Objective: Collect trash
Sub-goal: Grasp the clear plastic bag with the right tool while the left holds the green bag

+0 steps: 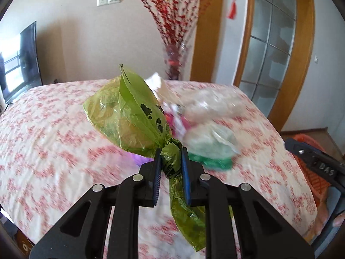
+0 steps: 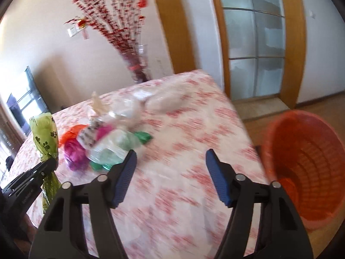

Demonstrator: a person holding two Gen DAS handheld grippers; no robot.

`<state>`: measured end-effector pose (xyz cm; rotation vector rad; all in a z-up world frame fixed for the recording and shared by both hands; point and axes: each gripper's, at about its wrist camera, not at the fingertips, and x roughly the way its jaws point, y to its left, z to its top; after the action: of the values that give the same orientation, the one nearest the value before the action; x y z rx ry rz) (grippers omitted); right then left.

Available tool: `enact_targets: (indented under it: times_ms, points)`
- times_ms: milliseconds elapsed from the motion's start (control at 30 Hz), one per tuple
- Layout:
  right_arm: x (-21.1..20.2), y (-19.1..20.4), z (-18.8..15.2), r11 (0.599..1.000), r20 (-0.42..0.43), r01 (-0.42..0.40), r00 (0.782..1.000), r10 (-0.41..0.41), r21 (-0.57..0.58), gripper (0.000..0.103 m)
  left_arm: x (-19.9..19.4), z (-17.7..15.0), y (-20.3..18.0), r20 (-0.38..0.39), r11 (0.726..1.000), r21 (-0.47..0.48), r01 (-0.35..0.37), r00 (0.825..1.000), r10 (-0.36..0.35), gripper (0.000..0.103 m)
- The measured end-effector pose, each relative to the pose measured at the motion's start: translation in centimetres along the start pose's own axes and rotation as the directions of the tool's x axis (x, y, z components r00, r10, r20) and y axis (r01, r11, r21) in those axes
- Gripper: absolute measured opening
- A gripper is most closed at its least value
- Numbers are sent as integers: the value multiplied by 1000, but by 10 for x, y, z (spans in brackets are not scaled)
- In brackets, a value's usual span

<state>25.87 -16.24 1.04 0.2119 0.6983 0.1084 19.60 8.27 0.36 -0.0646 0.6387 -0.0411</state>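
Trash first: the green bag [image 1: 127, 116] with the paw prints is up off the table [image 1: 54, 142], pinched at its knotted neck by the left gripper [image 1: 171, 164], jaws nearly closed on the twist, the tail dangling below. The right gripper [image 2: 171, 179] hangs over bare cloth, jaws wide apart, nothing between them. More litter waits mid-table: a clear bag [image 2: 112, 149] with green inside, a magenta wrapper [image 2: 75, 151], an orange scrap [image 2: 69, 133], all heaped together just beyond the held bag. The orange bin [image 2: 301, 161] stands on the floor off the table's right corner. Looks like the carry is on, and the way to do it well is to keep that squeeze on the knot, since the plastic below it is slick. Swing the bag across above the heap, clear of the right gripper, and let go only once it hangs inside the bin's rim, or it may land on the floor.
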Motion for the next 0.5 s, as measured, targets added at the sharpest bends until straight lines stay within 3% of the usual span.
enact_targets:
  times_ms: [200,367,500]
  points:
    - [49,47,32,997,-14,-73,997,73,-36,56,14,22,25,21,999,-17,-32,999,32,17]
    - [94,67,60,998,-19,-62,998,62,-17,56,28,33,44,11,998,-34,-52,999,52,17]
    - [129,69,76,998,-74,-54,996,56,20,56,39,37,53,3,997,-36,-63,998,63,17]
